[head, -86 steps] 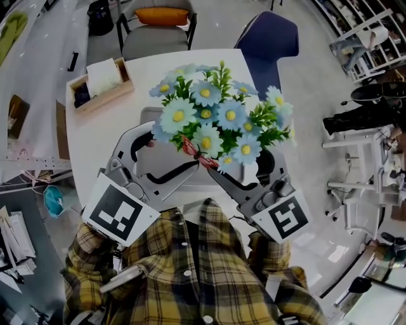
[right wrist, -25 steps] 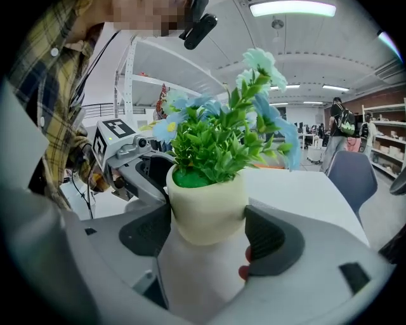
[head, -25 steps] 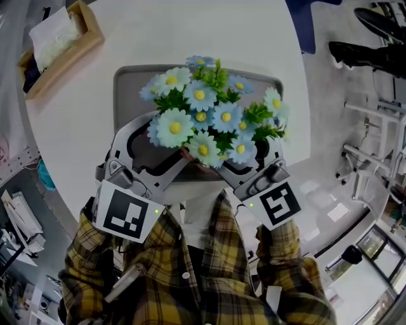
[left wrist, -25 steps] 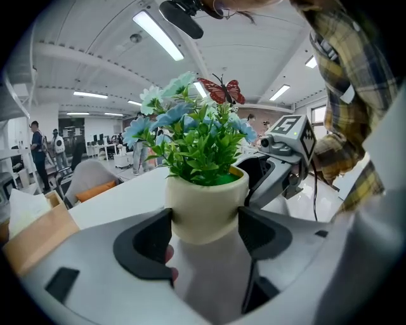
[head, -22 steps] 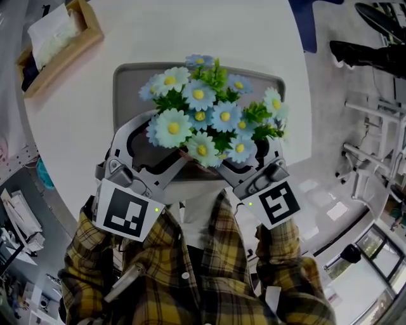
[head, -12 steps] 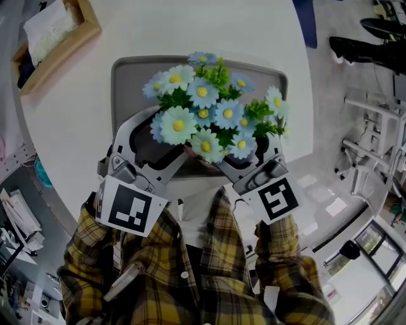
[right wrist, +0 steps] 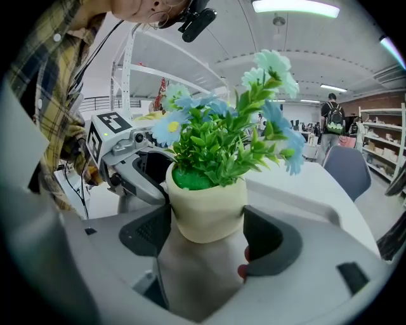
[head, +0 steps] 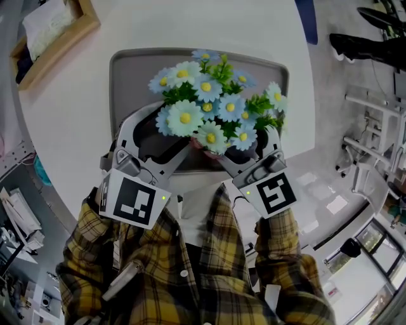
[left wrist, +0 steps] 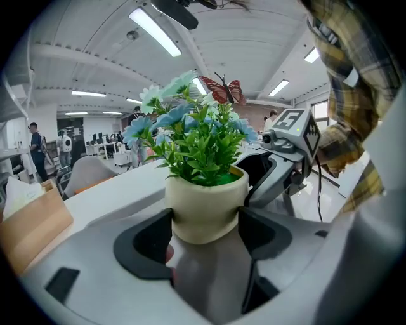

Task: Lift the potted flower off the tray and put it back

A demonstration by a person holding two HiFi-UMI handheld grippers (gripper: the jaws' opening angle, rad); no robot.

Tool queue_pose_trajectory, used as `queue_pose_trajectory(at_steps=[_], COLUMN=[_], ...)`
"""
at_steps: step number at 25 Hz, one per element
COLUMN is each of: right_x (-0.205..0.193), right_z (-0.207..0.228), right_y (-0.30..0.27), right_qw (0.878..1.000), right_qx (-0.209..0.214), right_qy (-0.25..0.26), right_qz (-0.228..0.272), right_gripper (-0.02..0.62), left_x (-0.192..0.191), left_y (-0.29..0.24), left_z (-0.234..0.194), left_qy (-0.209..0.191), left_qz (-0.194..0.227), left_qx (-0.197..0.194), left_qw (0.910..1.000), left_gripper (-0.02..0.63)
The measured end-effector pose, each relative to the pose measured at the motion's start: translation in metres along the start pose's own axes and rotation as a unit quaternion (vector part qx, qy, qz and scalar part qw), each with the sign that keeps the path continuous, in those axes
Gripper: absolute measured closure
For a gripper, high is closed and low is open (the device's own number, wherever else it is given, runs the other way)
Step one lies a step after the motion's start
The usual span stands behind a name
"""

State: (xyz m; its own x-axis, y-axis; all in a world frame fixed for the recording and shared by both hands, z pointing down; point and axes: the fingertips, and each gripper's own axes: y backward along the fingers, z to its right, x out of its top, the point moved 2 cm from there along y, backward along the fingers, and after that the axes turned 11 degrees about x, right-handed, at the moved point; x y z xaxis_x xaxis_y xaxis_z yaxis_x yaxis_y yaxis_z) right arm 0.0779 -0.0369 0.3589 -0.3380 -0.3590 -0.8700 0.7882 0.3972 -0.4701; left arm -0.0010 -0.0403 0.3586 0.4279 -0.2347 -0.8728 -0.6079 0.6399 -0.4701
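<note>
The potted flower (head: pixel 212 105) has blue daisies, green leaves and a cream pot (left wrist: pixel 206 206). It stands low over the near half of the grey tray (head: pixel 127 70) on the white round table (head: pixel 70 127); I cannot tell whether its base touches the tray. My left gripper (head: pixel 185 150) grips the pot from the near left and my right gripper (head: pixel 229 154) from the near right. In the left gripper view the left gripper (left wrist: pixel 204 222) has both jaws pressed on the pot's sides. The right gripper (right wrist: pixel 206 230) clamps the pot (right wrist: pixel 206 212) the same way. The blooms hide the pot in the head view.
A wooden box (head: pixel 54 28) with tissue sits on the table at the far left. A dark blue chair (head: pixel 306 19) stands beyond the far right edge. The table's near edge runs just below the tray, close to the person's plaid shirt (head: pixel 190 266).
The potted flower, held by both grippers, has come down from high over the table to low over the tray and shifted slightly away from me. Both grippers kept their hold.
</note>
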Motion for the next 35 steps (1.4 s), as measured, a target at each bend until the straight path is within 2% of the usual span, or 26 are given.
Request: queue_pose_trajectory(at_steps=[9, 21, 25, 29, 35], right_x=[-0.003, -0.004, -0.003, 0.004, 0.023], right_z=[0.002, 0.005, 0.005, 0.007, -0.001], right_y=[-0.028, -0.019, -0.019, -0.010, 0.008], right_qw=[1.000, 1.000, 1.000, 0.999, 0.999], right_qx=[0.015, 0.009, 0.002, -0.008, -0.018], right_qy=[-0.005, -0.016, -0.015, -0.029, -0.027], right_qz=[-0.001, -0.016, -0.023, -0.011, -0.001], right_gripper=[0.250, 0.250, 0.250, 0.250, 0.258], left_x=[-0.022, -0.019, -0.019, -0.020, 0.005], left_y=[-0.003, -0.003, 0.003, 0.015, 0.041], left_z=[-0.019, -0.019, -0.027, -0.038, -0.046], left_qy=[0.042, 0.037, 0.041, 0.064, 0.082], left_qz=[-0.005, -0.012, -0.002, -0.002, 0.029], left_qx=[-0.011, -0.009, -0.001, 0.010, 0.027], left_qw=[0.9991, 0.9992, 0.9992, 0.9979, 0.9958], left_gripper=[0.287, 0.287, 0.287, 0.287, 0.290])
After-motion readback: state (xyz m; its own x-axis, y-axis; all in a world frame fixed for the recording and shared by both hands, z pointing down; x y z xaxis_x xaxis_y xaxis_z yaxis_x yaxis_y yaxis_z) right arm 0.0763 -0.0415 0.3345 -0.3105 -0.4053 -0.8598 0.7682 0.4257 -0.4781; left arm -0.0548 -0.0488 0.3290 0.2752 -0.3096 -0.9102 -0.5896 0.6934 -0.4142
